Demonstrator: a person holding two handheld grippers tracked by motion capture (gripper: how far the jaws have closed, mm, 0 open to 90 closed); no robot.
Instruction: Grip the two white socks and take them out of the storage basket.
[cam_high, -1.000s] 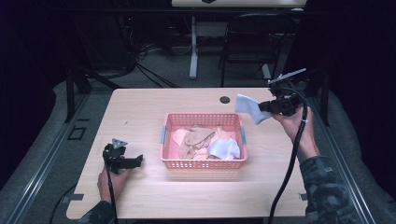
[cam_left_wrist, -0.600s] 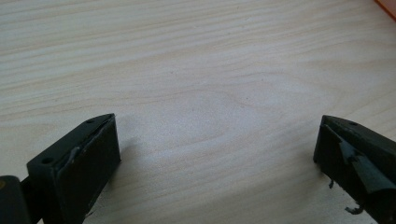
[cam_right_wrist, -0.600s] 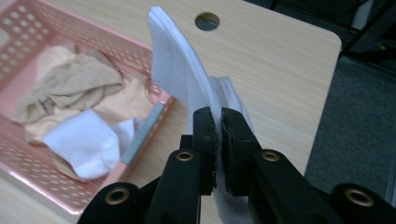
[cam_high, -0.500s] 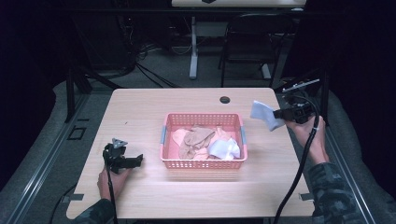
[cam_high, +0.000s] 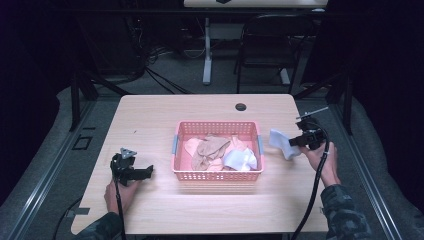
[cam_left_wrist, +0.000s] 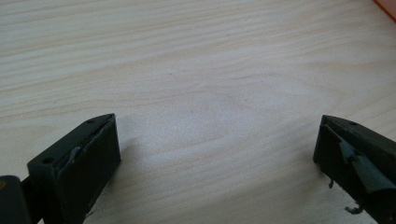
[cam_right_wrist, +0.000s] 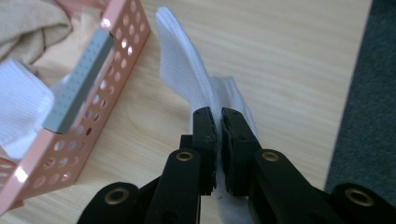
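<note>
I've got the right gripper (cam_right_wrist: 217, 122) clamped on a white sock (cam_high: 281, 143) right of the basket (cam_high: 218, 175), set-down looks next; left gripper (cam_high: 146, 171) idles wide open left of it.

tool (cam_right_wrist: 217, 119) clamped on white sock (cam_right_wrist: 187, 74) | pink basket (cam_right_wrist: 93, 88) beside

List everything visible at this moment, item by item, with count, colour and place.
Basket: one, pink, perforated, centre of table.
Beige cloths: a few, tan and peach, heaped in the basket; exact count unclear.
White cloth: one, in the basket's right part.
White sock: one, clamped in the right gripper, right of the basket.
Table: one, light wood.
Grommet: one, black, far edge of table.
Chair: one, black, behind the table.
Left gripper: black, open, near left.
Right gripper: black, shut on the sock.
Hands: two, at the near edge.
</note>
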